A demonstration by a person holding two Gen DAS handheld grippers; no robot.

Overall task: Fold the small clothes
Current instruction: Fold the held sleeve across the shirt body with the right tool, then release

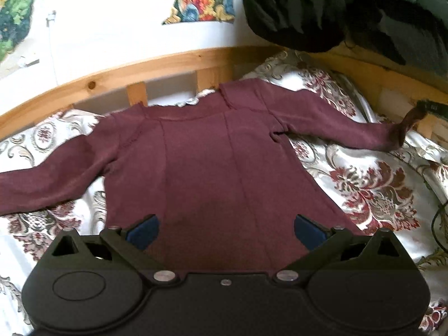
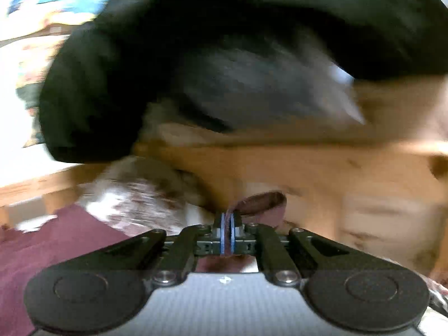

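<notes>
Maroon knit fabric makes up the small long-sleeved top (image 1: 212, 165), which lies spread flat on a bed under a floral bedspread (image 1: 372, 184) of white, red and grey. Its neckline points toward the wooden headboard (image 1: 117, 78), and its hem lies nearest the left gripper (image 1: 225, 231). That gripper hovers over the hem with its blue-padded fingers (image 1: 145, 231) set wide apart; no cloth lies between them, though whether they touch the cloth cannot be told.

One sleeve of the top stretches out flat across the bedspread toward the left edge of the left wrist view. The other sleeve runs out to the opposite side, and its cuff (image 1: 411, 123) is lifted off the bedspread, rising toward the headboard. In the right wrist view the right gripper (image 2: 228, 235) has its blue pads closed tight on that cuff (image 2: 263, 204), a strip of maroon cloth pinched between them and a loop of the cuff opening standing up just beyond the fingertips. This view is heavily blurred.

Above the headboard, a dark green bulky garment (image 1: 322, 8) hangs over the rail near the lifted cuff. A colourful wall picture (image 1: 201, 0) shows beside it on the white wall.
</notes>
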